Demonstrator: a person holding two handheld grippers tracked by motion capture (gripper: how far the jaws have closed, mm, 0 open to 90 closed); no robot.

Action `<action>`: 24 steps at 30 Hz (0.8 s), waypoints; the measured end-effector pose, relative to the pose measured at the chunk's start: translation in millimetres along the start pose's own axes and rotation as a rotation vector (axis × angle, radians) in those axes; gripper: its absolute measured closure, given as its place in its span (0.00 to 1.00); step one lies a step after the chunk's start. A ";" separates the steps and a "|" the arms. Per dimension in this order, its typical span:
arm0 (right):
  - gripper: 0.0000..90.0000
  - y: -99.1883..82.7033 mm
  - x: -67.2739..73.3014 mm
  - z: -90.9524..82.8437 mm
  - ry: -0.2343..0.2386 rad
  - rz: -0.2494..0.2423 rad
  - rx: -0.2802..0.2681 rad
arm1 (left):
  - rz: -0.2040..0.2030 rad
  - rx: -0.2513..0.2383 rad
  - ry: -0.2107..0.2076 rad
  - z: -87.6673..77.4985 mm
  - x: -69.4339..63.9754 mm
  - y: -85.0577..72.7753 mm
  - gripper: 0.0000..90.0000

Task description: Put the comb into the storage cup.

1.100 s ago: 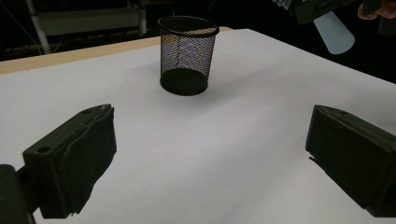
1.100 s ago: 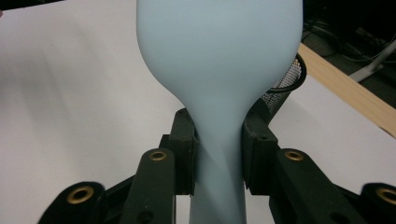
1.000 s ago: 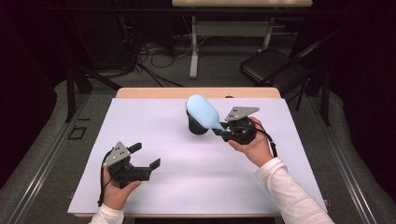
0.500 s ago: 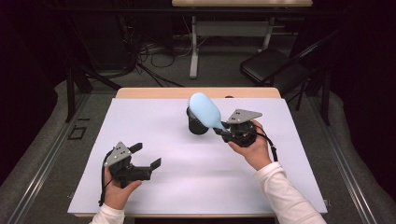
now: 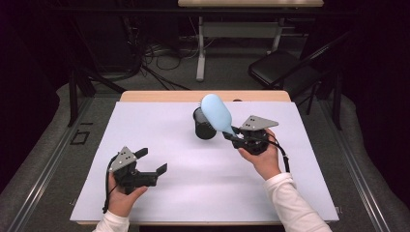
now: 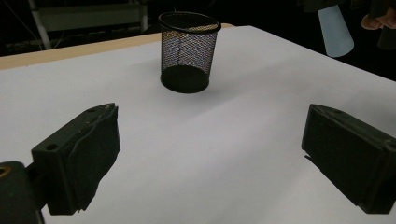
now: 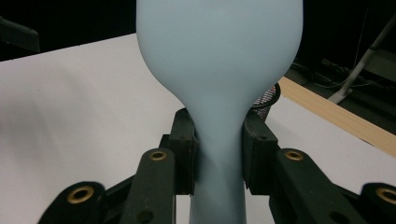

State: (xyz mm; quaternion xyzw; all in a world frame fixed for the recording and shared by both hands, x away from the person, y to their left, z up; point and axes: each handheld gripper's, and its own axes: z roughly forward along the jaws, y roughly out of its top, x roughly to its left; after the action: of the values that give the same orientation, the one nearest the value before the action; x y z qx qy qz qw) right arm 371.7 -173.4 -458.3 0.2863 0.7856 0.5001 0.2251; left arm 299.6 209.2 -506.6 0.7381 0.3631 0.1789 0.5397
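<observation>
A light blue hairbrush [image 5: 216, 113] [image 7: 219, 56] is held up off the table, its oval head leaning over a black mesh cup [image 5: 203, 126] [image 6: 188, 51]. My right gripper [image 5: 231, 135] [image 7: 218, 149] is shut on the brush's narrow neck, both pads pressed against it. The cup stands upright on the white sheet [image 5: 193, 193], partly hidden behind the brush head. My left gripper [image 5: 153, 160] [image 6: 210, 158] rests near the front left of the sheet, open, with nothing between its jaws. The brush's handle end [image 6: 335, 30] shows in the left gripper view at the top right.
A strip of the wooden tabletop [image 5: 203, 95] shows behind the sheet. Beyond the table stand a dark chair [image 5: 275, 67] at the back right and a white desk leg [image 5: 200, 53], with cables on the floor.
My right gripper has drifted slightly to the right with the brush in it. The left gripper has stayed put.
</observation>
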 end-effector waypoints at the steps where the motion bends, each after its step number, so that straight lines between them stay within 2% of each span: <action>1: 0.77 -0.4 -0.2 -0.5 -0.002 0.004 -0.004 | 0.002 0.002 -0.001 0.0 0.1 0.0 0.05; 9: 0.77 -3.4 -1.4 -2.9 -0.013 0.018 -0.030 | -0.001 -0.004 -0.004 0.3 0.0 2.9 0.05; 24: 0.77 -2.7 1.7 -8.1 -0.032 0.009 -0.060 | -0.002 0.001 -0.031 9.3 -3.8 23.6 0.05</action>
State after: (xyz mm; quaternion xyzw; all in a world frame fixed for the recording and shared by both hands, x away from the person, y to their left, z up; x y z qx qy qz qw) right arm 364.7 -178.5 -457.7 0.2907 0.7654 0.5197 0.2439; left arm 311.3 196.6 -487.5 0.7408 0.3557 0.1668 0.5449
